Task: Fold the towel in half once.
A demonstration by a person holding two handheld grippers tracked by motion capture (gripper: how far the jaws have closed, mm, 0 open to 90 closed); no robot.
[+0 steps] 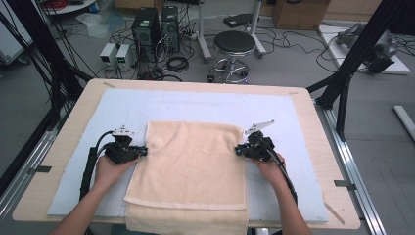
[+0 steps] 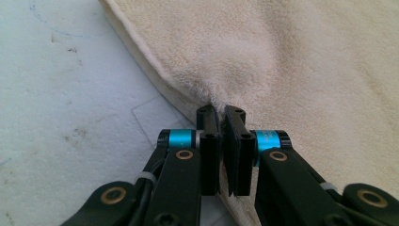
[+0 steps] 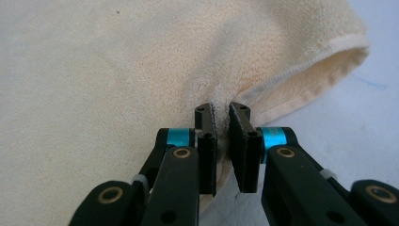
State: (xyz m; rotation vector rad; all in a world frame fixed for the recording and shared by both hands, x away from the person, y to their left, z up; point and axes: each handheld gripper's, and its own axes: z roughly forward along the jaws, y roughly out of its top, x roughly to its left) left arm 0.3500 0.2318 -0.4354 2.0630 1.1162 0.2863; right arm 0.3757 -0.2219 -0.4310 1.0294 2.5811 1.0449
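A cream towel (image 1: 191,166) lies on the pale mat (image 1: 303,161) covering the bench (image 1: 313,105), its near end hanging over the front edge. The left gripper (image 1: 142,151) pinches the towel's left edge and the right gripper (image 1: 238,150) pinches the right edge, each pair of fingers (image 2: 209,141) pressed together on a tuck of cloth. This looks like the grasping step of a fold; the next move likely calls for both hands to lift evenly together, keeping the edges level so the cloth does not slip or skew.
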